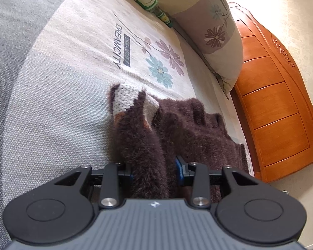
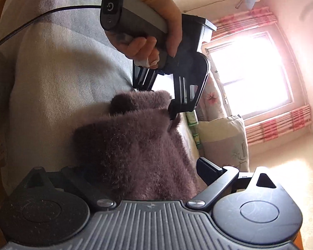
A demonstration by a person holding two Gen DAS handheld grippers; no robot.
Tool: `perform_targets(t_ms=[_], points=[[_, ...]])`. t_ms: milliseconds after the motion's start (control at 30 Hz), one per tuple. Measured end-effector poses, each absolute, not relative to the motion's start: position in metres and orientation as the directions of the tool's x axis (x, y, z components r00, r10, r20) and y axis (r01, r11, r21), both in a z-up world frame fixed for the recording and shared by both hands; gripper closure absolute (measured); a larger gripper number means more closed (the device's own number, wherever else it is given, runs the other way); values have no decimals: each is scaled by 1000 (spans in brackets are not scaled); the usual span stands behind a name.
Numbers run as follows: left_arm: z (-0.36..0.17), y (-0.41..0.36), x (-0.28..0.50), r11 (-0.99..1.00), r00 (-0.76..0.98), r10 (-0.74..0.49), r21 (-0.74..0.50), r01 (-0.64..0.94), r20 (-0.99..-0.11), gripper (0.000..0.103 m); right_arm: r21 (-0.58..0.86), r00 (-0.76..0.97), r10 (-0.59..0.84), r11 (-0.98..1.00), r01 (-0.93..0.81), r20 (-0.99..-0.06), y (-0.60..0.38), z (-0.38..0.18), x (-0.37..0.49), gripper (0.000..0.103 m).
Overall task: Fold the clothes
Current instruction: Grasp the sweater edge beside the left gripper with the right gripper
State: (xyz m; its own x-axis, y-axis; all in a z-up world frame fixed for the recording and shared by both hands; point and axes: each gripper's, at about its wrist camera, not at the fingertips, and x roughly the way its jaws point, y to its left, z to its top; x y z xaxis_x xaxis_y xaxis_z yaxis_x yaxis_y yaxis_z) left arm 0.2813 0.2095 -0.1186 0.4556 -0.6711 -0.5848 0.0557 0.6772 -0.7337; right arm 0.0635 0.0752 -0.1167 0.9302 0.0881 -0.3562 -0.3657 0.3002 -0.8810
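Item: fuzzy brown sweater (image 1: 177, 125), lying on the bed (image 1: 52, 104) near the pillow (image 1: 208, 31).

Step, as judged — bring the gathered fold across; lift both sides level so the thick pile neither drags nor bunches.

Left claw (image 1: 154, 169) — clenched on a rolled sweater edge.

Right claw (image 2: 139, 179) — spread wide, fabric between its jaws, not gripped.

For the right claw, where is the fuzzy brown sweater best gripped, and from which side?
Probably the thick folded edge of the sweater nearest the right claw, approached low from this near side. That edge bulges up between its wide-open jaws, while the left claw already pinches the far edge, so a near-side grip would let both lift together.
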Motion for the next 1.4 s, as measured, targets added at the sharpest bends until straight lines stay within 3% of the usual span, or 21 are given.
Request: perform_targets(t_ms=[100, 300, 400, 533, 667, 967, 1400], points=[[-117, 207, 280, 687, 462, -660, -725, 52, -592, 66, -874, 924, 91, 302, -382, -372, 72, -121, 53, 25], [-117, 205, 277, 692, 478, -646, -721, 39, -595, 66, -855, 901, 94, 287, -431, -423, 74, -114, 61, 26], [-118, 205, 277, 690, 483, -646, -723, 36, -592, 66, -842, 893, 71, 307, -444, -445, 72, -113, 70, 35], [-119, 206, 275, 685, 490, -647, -728, 36, -584, 66, -863, 904, 48, 278, -421, -426, 76, -123, 69, 39], [-121, 208, 273, 675, 496, -652, -737, 37, -573, 66, -874, 904, 43, 241, -423, -425, 84, -135, 61, 67], [-121, 208, 274, 690, 493, -641, -723, 34, -589, 67, -784, 854, 91, 359, -507, -512, 74, -113, 76, 78], [-87, 189, 275, 796, 477, -541, -604, 26, -693, 73, -624, 805, 187, 543, -562, -563, 50, -77, 77, 82]])
